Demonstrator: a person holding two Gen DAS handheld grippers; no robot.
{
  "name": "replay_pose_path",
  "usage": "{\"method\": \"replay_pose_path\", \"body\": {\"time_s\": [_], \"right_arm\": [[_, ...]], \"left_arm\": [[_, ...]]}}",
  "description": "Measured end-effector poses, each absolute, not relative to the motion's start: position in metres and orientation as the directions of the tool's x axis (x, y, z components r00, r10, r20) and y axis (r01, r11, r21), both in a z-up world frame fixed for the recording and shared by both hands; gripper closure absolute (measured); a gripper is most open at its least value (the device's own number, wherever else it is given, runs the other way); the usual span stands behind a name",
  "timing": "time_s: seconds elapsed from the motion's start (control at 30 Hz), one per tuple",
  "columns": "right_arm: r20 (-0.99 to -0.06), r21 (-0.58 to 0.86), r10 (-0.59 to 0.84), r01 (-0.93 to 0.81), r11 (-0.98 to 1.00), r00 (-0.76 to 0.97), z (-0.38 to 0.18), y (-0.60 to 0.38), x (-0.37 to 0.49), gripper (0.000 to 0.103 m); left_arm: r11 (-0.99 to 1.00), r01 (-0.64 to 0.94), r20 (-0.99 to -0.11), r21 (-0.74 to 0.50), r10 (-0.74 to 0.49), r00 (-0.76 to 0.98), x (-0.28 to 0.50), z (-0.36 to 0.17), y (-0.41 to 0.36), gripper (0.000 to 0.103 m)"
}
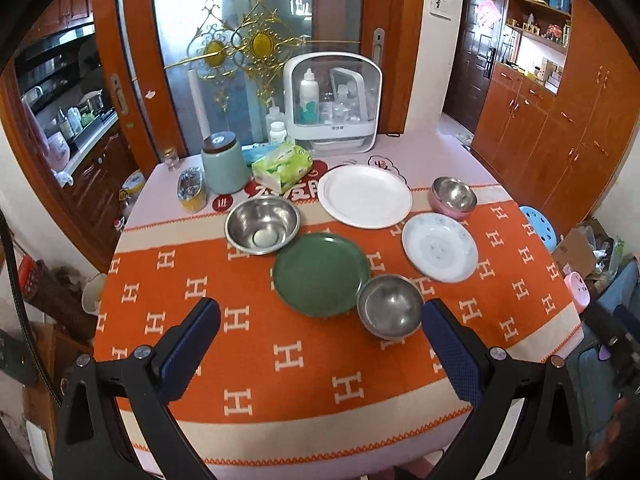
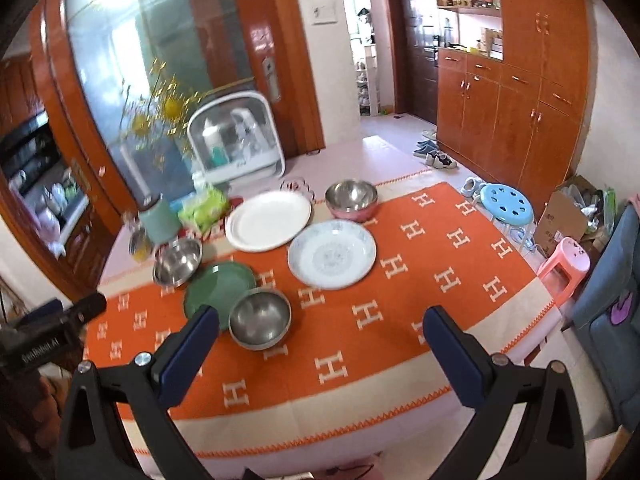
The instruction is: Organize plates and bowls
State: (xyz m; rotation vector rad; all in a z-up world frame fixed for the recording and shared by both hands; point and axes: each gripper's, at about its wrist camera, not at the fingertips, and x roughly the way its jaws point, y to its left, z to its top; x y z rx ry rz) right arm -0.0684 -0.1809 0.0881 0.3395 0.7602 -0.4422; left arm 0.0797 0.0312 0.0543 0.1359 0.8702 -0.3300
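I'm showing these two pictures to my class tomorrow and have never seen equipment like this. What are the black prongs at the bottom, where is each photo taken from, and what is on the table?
No robot here: a person holds a two-finger gripper in each hand, each carrying a wide-angle camera looking along its fingers. The left gripper and right gripper are both open and hold nothing. On the orange patterned tablecloth lie a white round plate, a dark green plate, a pale blue patterned plate, a wide steel bowl, a small steel bowl touching the green plate, and a pink-sided steel bowl.
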Motion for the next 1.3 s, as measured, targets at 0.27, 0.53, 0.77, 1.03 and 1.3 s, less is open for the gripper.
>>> {"method": "replay_pose_path", "body": {"time_s": [0.27, 0.53, 0.77, 1.03, 1.3], "right_arm": [[-0.696, 0.194, -0.23, 0.487, 0.851, 0.68, 0.098, -0.225, -0.038, 0.001], [-0.675, 0.272, -0.142, 0.424, 0.864, 0.724, 0.091, -0.268, 0.009, 0.001], [-0.653, 0.315, -0.062, 0.345, 0.884, 0.755, 0.075, -0.297, 0.06, 0.001], [-0.628, 0.342, -0.005, 0.282, 0.896, 0.778, 0.047, -0.321, 0.117, 0.001], [-0.598, 0.375, 0.058, 0.215, 0.902, 0.8, 0.015, -0.324, 0.167, 0.001]], "left_arm": [[0.934, 0.355, -0.774, -0.027, -0.244, 0.584, 0.122, 0.069, 0.005, 0.003], [0.944, 0.328, -0.783, -0.026, -0.223, 0.58, 0.171, 0.068, -0.03, 0.003], [0.957, 0.29, -0.806, -0.019, -0.186, 0.562, 0.227, 0.055, -0.057, 0.003], [0.968, 0.251, -0.818, -0.03, -0.168, 0.551, 0.292, 0.023, -0.075, 0.003], [0.971, 0.231, -0.847, -0.059, -0.171, 0.504, 0.332, -0.022, -0.08, 0.003]]}}
